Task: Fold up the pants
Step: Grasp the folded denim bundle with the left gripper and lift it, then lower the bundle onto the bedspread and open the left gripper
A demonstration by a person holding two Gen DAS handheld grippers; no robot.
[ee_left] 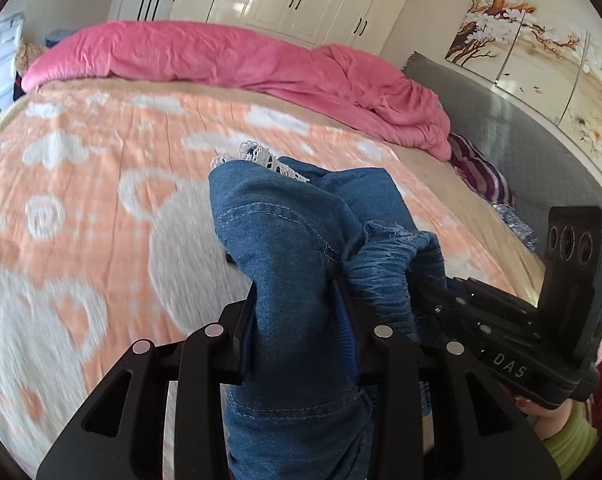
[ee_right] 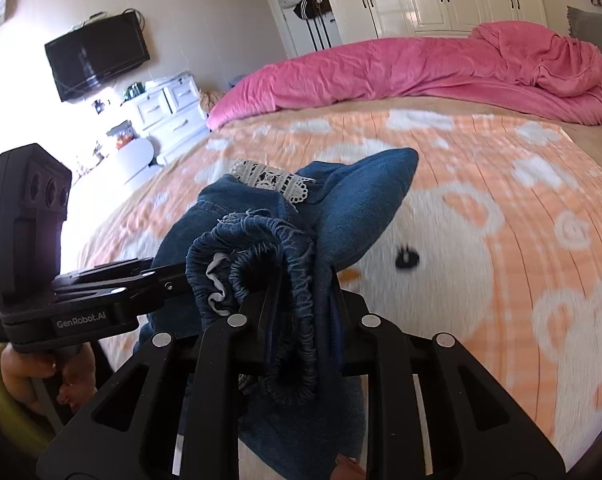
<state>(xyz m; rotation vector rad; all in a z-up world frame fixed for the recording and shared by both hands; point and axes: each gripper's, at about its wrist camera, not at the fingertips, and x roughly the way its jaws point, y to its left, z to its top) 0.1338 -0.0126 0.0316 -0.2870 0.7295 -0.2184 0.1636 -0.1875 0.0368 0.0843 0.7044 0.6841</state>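
Observation:
Blue denim pants (ee_left: pixel 285 240) with a white lace trim (ee_left: pixel 269 160) hang bunched above the bed. My left gripper (ee_left: pixel 297 308) is shut on a thick fold of the denim, which fills the gap between its fingers. Seen from the right wrist, my right gripper (ee_right: pixel 301 292) is shut on the gathered elastic waistband (ee_right: pixel 285 264) of the pants (ee_right: pixel 361 200). The two grippers hold the cloth close together: the right gripper's body (ee_left: pixel 501 320) shows at the right of the left wrist view, the left gripper's body (ee_right: pixel 81 296) at the left of the right wrist view.
Under the pants lies a bed with an orange and white patterned blanket (ee_left: pixel 101 168). A pink duvet (ee_left: pixel 241 56) is heaped along the far side. A grey headboard (ee_left: pixel 521 136) and striped pillow (ee_left: pixel 477 172) are at the right. White drawers (ee_right: pixel 169 108) and a wall TV (ee_right: pixel 97 56) stand past the bed.

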